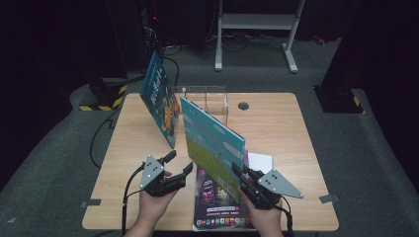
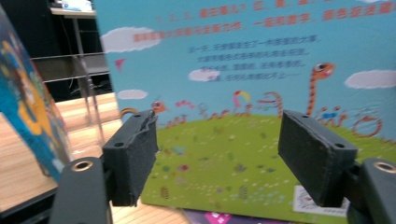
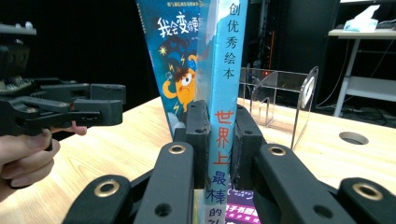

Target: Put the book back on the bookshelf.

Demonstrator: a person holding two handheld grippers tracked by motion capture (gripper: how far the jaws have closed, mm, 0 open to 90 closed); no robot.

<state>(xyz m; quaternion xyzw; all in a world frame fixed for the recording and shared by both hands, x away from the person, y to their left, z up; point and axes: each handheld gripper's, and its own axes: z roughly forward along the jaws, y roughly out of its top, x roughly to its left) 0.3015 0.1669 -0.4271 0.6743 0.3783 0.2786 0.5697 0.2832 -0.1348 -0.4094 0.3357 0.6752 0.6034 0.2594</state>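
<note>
A picture book with a light blue and green cover (image 1: 212, 143) stands upright on its lower edge in the middle of the table. My right gripper (image 1: 242, 174) is shut on its spine near the bottom; in the right gripper view both pads (image 3: 198, 135) press the blue spine (image 3: 226, 70). My left gripper (image 1: 179, 162) stands open just left of that book, touching nothing. Its own view has the wide-apart jaws (image 2: 217, 154) facing the book's cover (image 2: 243, 93). A dark blue book with an orange monster (image 1: 160, 98) leans tilted at the far left.
A clear acrylic book rack (image 1: 207, 101) stands at the back of the wooden table (image 1: 276, 128), near a round cable hole (image 1: 243, 105). A purple book (image 1: 217, 207) lies flat at the front edge under the held book. White paper (image 1: 260, 160) lies to its right.
</note>
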